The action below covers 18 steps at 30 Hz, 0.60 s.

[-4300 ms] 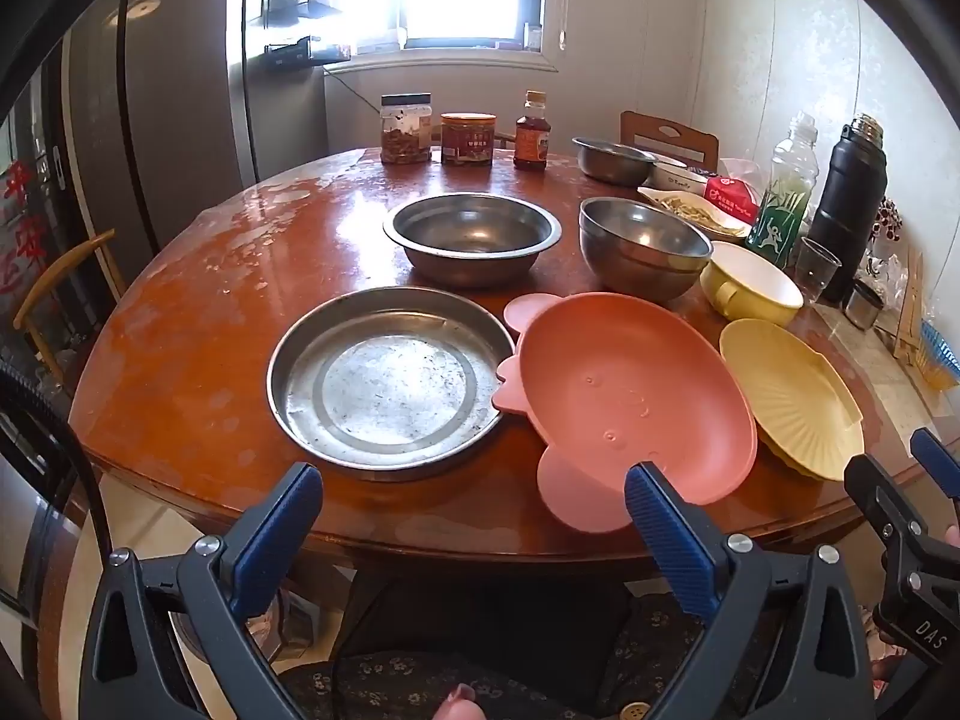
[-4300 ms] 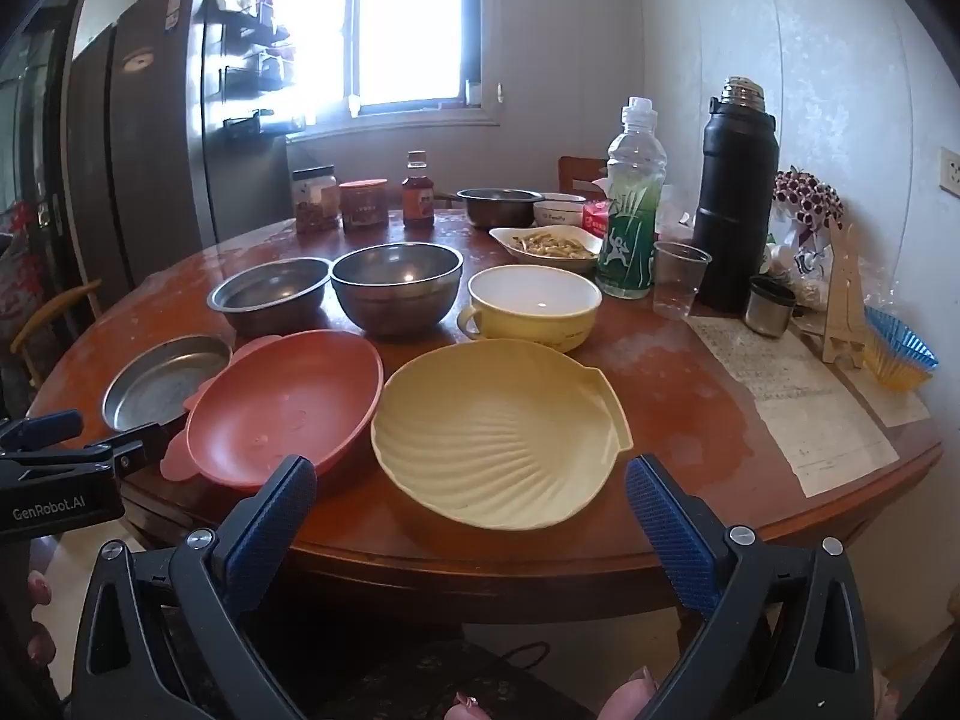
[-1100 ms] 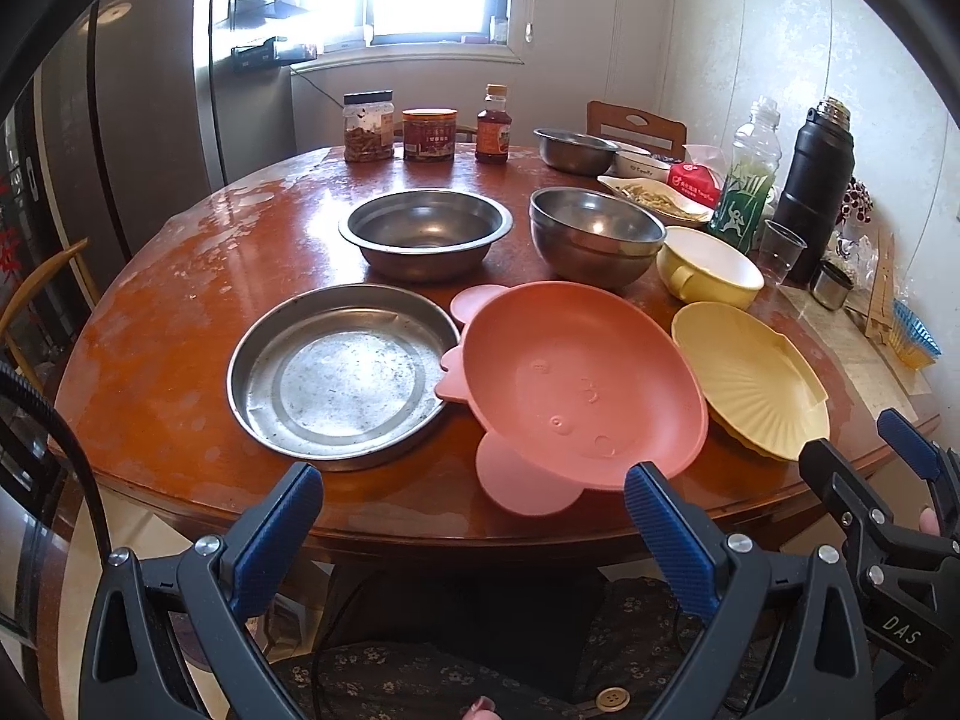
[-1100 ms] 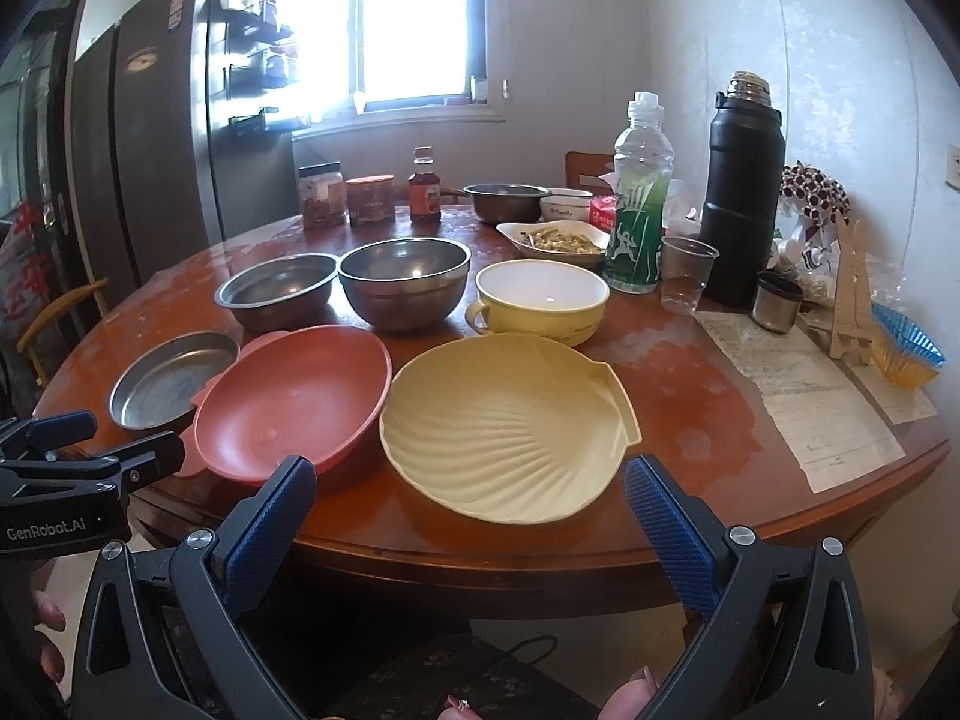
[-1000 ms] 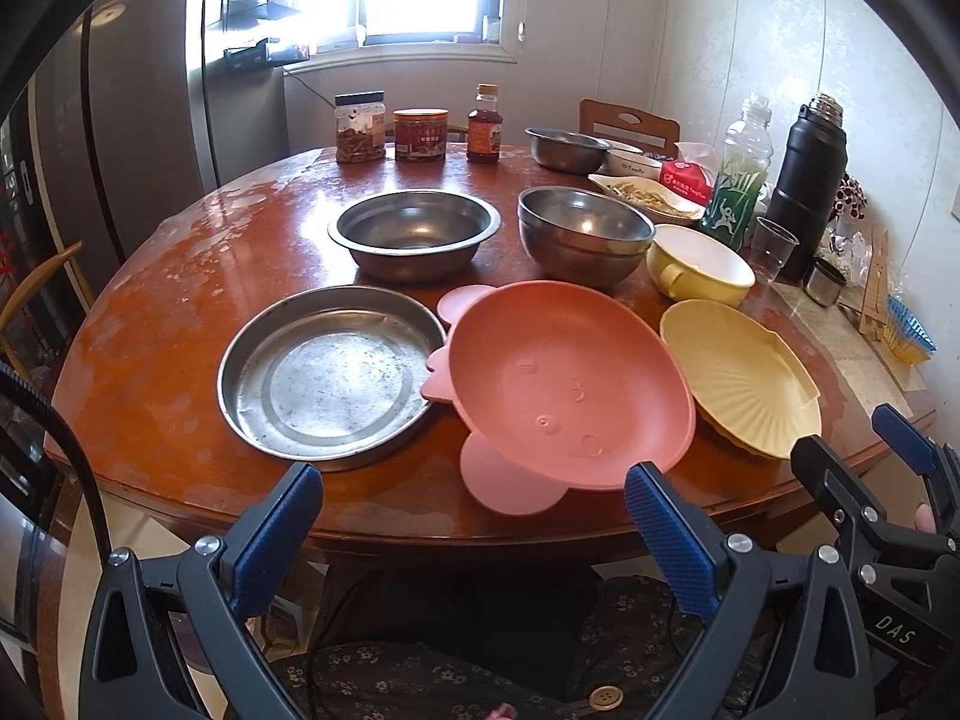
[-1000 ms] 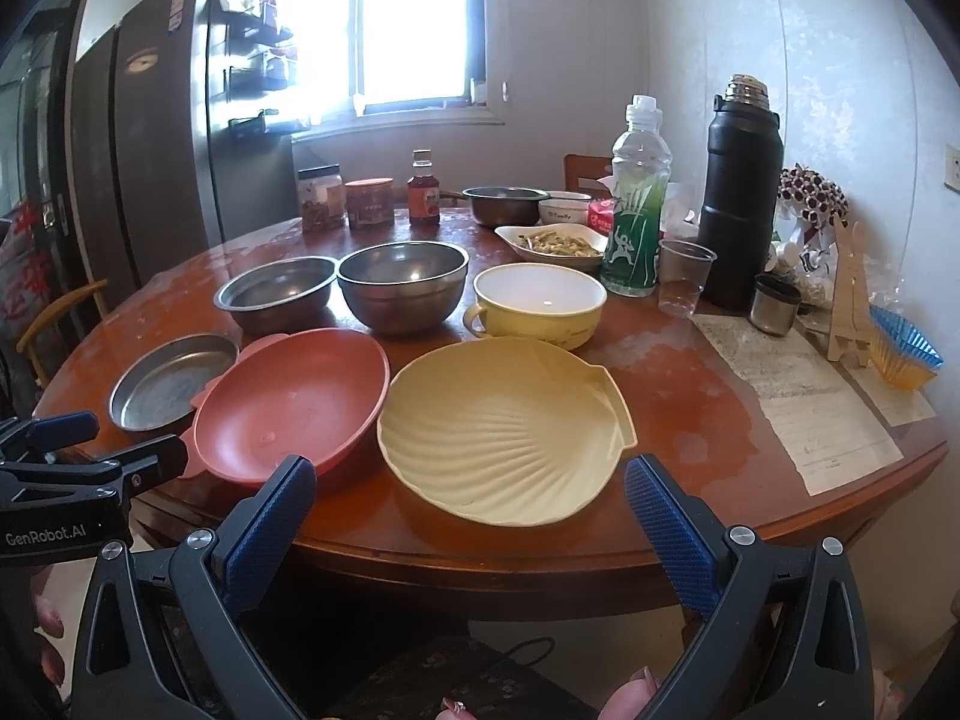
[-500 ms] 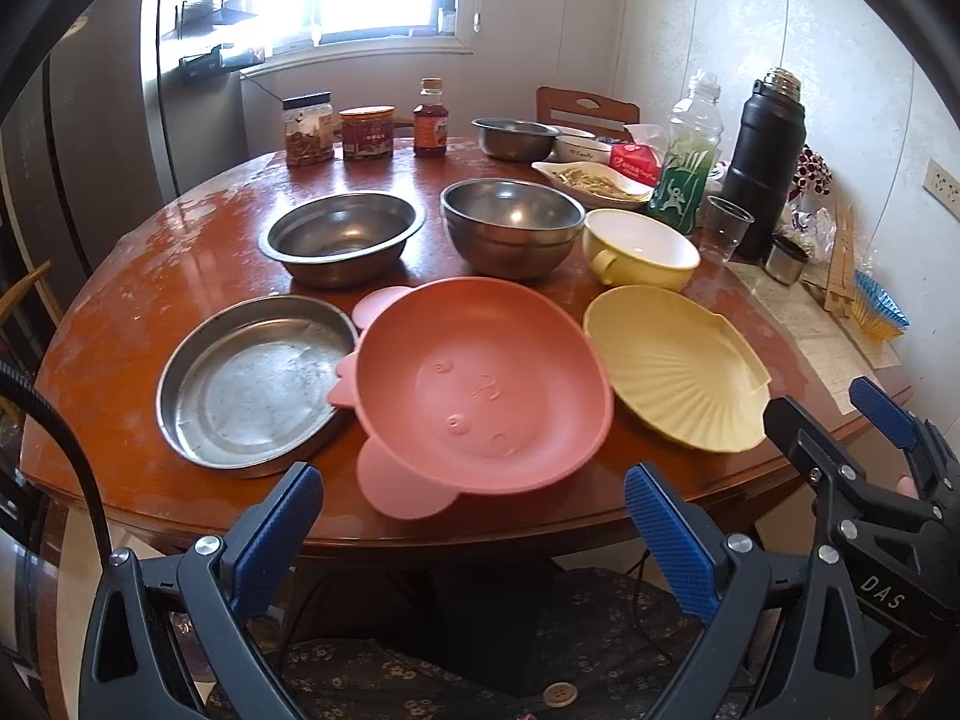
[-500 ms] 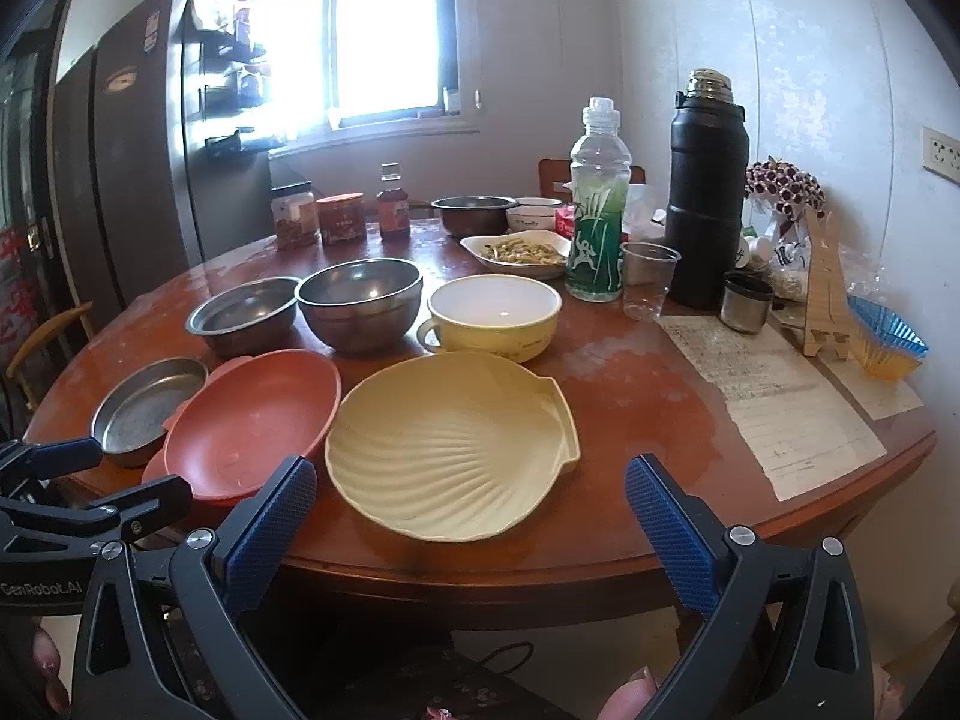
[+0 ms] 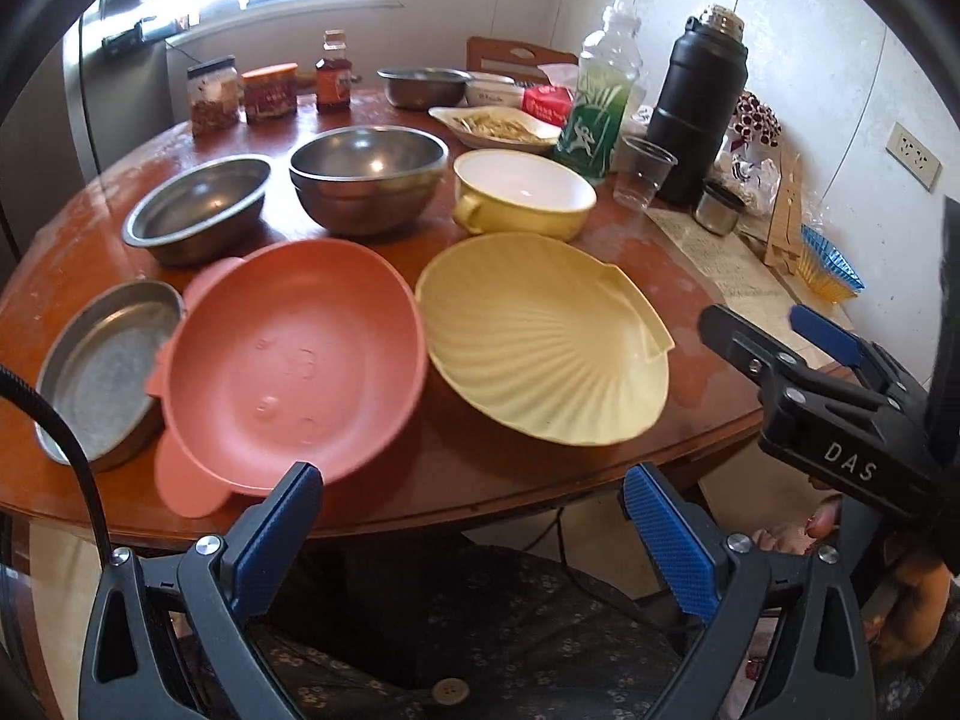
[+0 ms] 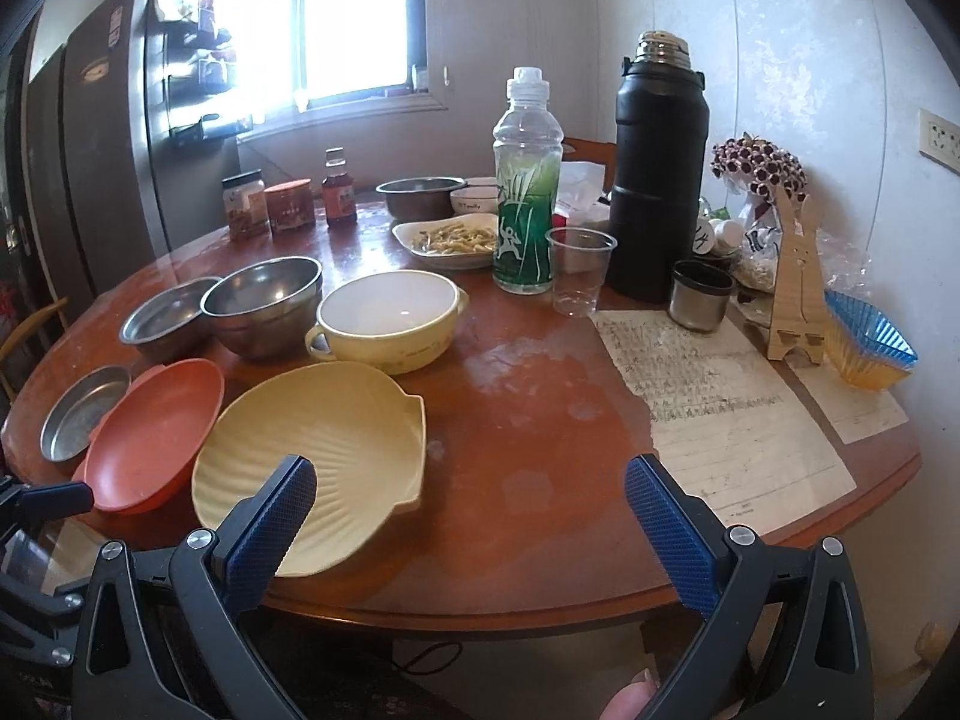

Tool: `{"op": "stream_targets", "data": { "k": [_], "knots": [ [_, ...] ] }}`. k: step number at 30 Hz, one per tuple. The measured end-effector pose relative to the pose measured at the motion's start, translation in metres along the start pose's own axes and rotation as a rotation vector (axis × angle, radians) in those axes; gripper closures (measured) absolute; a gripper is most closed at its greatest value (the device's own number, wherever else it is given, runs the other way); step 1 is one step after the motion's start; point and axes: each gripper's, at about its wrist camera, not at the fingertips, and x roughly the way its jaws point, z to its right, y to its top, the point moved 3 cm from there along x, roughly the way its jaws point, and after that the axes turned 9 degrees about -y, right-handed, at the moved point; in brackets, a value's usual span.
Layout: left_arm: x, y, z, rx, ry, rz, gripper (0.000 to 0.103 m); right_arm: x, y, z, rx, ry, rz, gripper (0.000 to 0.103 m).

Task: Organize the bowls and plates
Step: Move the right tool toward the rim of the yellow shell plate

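- We take the yellow shell-shaped plate (image 9: 543,336) as our landmark; it lies on the round wooden table (image 9: 540,468) near the front edge.
- Far left of it we see the flat steel pan (image 9: 96,366), with the pink plate (image 9: 288,360) overlapping the pan's right rim.
- The pink plate's right rim sits just beside the shell plate's left rim; we cannot tell whether they touch.
- Behind and to the left of the shell plate stand a shallow steel bowl (image 9: 198,207) and a deeper steel bowl (image 9: 367,177), close together.
- Directly behind it stands the yellow handled bowl (image 9: 523,195), white inside.
- Further back, by the window, we note three jars and bottles; their labels are too blurred to read.
- Behind and to the right stand a green-labelled plastic bottle (image 10: 525,204), its print unreadable, a clear cup (image 10: 579,270) and a black flask (image 10: 657,180).
- To the right of the shell plate lies a handwritten sheet (image 10: 714,402); we cannot make out the script.
- The left gripper (image 9: 471,522) hangs before the table edge, its blue pads spread wide and holding nothing.
- The right gripper (image 10: 471,516) has its fingers equally spread and empty, with the left pad overlapping the shell plate's near rim in view; its body, seen from the left wrist, reads "DAS".
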Motion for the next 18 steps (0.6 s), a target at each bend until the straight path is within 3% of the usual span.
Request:
{"op": "stream_targets", "data": {
  "k": [2, 6, 11, 18],
  "knots": [
    [0.005, 0.001, 0.002, -0.005, 0.007, -0.005, 0.004, 0.013, 0.002, -0.001, -0.008, 0.068, -0.040, 0.000],
    [0.010, 0.010, 0.004, -0.025, 0.006, -0.002, 0.007, 0.032, 0.005, -0.012, -0.080, 0.080, -0.064, 0.000],
    [0.017, 0.010, 0.015, -0.052, -0.072, -0.027, 0.012, 0.055, 0.015, -0.013, -0.084, 0.125, -0.092, 0.000],
    [0.044, 0.011, 0.017, -0.139, -0.138, -0.102, 0.028, 0.072, 0.020, 0.005, -0.029, 0.182, -0.127, 0.003]
  ]
}}
